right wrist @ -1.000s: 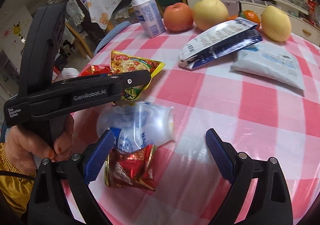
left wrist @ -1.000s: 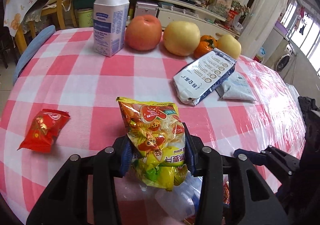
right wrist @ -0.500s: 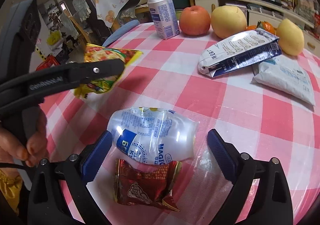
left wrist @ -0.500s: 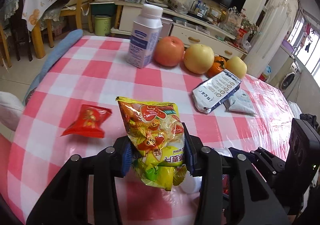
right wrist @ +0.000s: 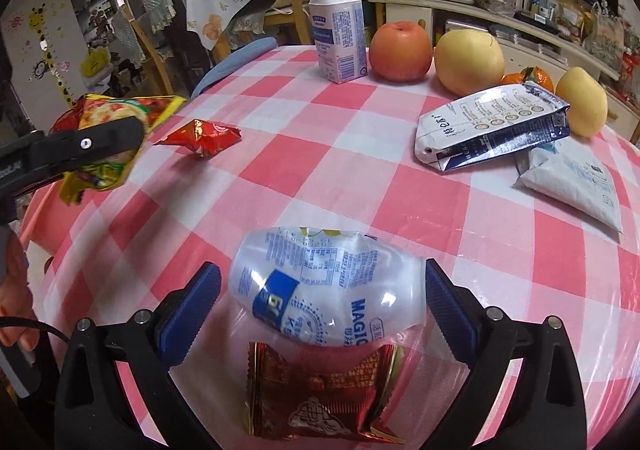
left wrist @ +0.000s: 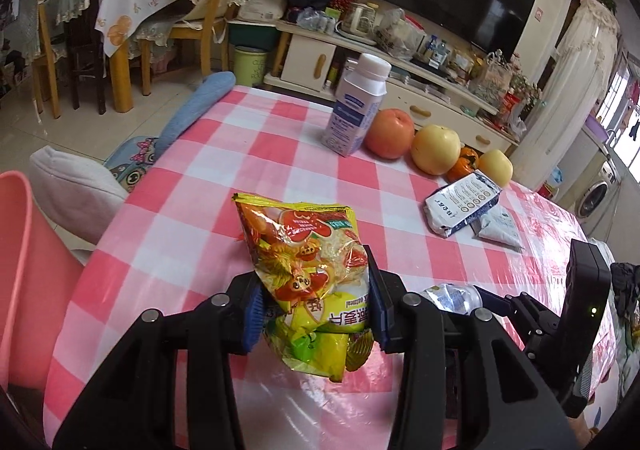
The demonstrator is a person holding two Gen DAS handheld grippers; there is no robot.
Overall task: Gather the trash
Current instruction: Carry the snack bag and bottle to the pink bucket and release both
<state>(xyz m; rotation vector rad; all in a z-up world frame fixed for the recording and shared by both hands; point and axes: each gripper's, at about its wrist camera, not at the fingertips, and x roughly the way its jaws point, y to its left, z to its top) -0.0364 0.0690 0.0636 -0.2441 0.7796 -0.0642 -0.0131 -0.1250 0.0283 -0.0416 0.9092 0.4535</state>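
1. Currently, yellow snack bag (left wrist: 308, 274) is clamped by left gripper (left wrist: 316, 308), above table edge.
2. Right gripper (right wrist: 320, 310): jaws wide, just been opening; crushed plastic bottle (right wrist: 324, 286) lies btwn, on checked tablecloth (right wrist: 320, 154).

Right tool (right wrist: 320, 304) jaws just widened, straddling crushed bottle (right wrist: 324, 286) above red wrapper (right wrist: 320, 398).
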